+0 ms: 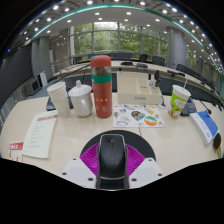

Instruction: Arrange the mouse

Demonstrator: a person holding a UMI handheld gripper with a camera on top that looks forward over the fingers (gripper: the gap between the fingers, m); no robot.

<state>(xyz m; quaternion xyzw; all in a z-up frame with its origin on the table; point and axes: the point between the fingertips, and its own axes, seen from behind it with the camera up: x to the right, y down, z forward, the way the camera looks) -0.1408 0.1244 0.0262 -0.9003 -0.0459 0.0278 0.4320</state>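
The gripper (112,165) holds the mouse (112,155), both pads (90,157) pressing its sides, above the surface (80,135). Beyond stand a red bottle (101,86), a kettle (80,100) and a cup (179,98).

No text, brand, number or sign can be read. Print shows on the white sheet (40,133), the illustrated leaflet (139,117) and the blue booklet (205,124) lying on the counter (85,132), but it is too small to make out.
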